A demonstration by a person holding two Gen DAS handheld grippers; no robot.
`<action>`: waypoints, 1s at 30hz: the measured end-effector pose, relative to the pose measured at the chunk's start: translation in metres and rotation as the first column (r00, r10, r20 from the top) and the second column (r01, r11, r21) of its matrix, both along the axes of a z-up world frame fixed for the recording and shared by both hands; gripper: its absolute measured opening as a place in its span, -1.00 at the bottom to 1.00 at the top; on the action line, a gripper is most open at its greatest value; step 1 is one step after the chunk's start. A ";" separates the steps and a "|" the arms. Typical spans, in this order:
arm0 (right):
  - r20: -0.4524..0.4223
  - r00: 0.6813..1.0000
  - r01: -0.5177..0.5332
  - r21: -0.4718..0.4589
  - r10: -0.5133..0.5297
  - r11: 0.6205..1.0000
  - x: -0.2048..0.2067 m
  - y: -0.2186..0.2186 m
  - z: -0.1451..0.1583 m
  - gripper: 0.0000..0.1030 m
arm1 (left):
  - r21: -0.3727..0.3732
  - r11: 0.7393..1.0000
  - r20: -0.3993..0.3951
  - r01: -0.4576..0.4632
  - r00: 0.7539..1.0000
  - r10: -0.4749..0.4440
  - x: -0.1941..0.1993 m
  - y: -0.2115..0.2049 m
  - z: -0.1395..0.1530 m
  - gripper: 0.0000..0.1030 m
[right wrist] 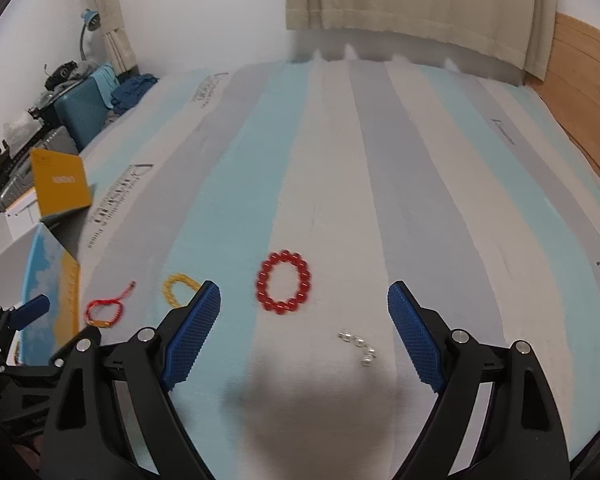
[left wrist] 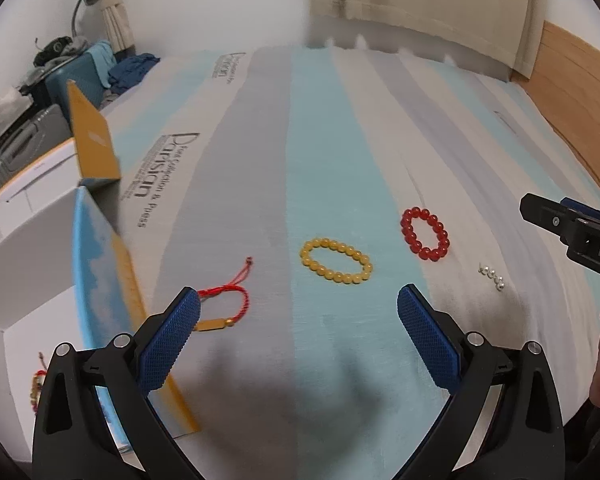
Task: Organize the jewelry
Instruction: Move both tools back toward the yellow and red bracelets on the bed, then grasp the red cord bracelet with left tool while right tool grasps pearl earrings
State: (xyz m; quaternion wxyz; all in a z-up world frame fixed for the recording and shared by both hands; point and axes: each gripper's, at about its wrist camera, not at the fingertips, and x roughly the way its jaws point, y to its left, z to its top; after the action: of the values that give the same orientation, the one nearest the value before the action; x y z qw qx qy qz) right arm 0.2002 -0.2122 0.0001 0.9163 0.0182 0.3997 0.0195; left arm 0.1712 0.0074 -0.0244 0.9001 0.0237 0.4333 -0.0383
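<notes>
Four pieces of jewelry are laid out in a loose row on a bed (left wrist: 260, 152) covered with a sheet striped in pale blue, grey and white. From the left wrist view, a red cord bracelet (left wrist: 228, 300) with a small gold bar is seen nearest the left side, partly hidden behind the tip of the left blue pad; a yellow bead bracelet (left wrist: 335, 261) lies on a blue stripe further right, a red bead bracelet (left wrist: 425, 233) is set beyond it on a white stripe, and a short string of silver beads (left wrist: 492, 277) rests apart on the far right. The left claw (left wrist: 300, 320) is held released above the sheet, its jaws spread wide with nothing between them. In the right wrist view the right claw (right wrist: 304, 312) is likewise held released and empty, with the red bead bracelet (right wrist: 284, 282) framed ahead between its jaws and the silver beads (right wrist: 358, 347) lying just short of it, closer to the right pad. The yellow bead bracelet (right wrist: 178, 289) is partly covered by the left pad tip, and the red cord bracelet (right wrist: 104, 312) is seen further left. An open box (left wrist: 100, 264) with a blue lining and yellow edge stands at the left edge of the bed, and a yellow card (right wrist: 62, 186) is propped behind it
</notes>
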 end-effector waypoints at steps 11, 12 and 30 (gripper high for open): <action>-0.079 0.996 0.031 -0.030 -0.033 0.999 0.020 -0.023 -0.044 0.60 | -0.033 0.999 -0.053 -0.024 0.998 0.022 0.022 0.009 -0.034 0.88; -0.089 0.995 0.031 -0.035 -0.034 0.999 0.021 -0.023 -0.049 0.60 | -0.032 0.999 -0.058 -0.024 0.998 0.022 0.023 0.010 -0.036 0.88; -0.163 0.984 0.058 -0.064 -0.067 0.996 0.042 -0.046 -0.103 0.51 | 0.023 0.998 -0.106 -0.051 0.993 0.053 0.043 0.027 -0.089 0.88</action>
State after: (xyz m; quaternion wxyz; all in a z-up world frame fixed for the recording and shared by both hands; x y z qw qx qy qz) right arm 0.2419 -0.2578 -0.1030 0.8804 0.0052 0.4737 -0.0227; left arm 0.2145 0.0341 -0.1135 0.8761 0.0193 0.4816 -0.0116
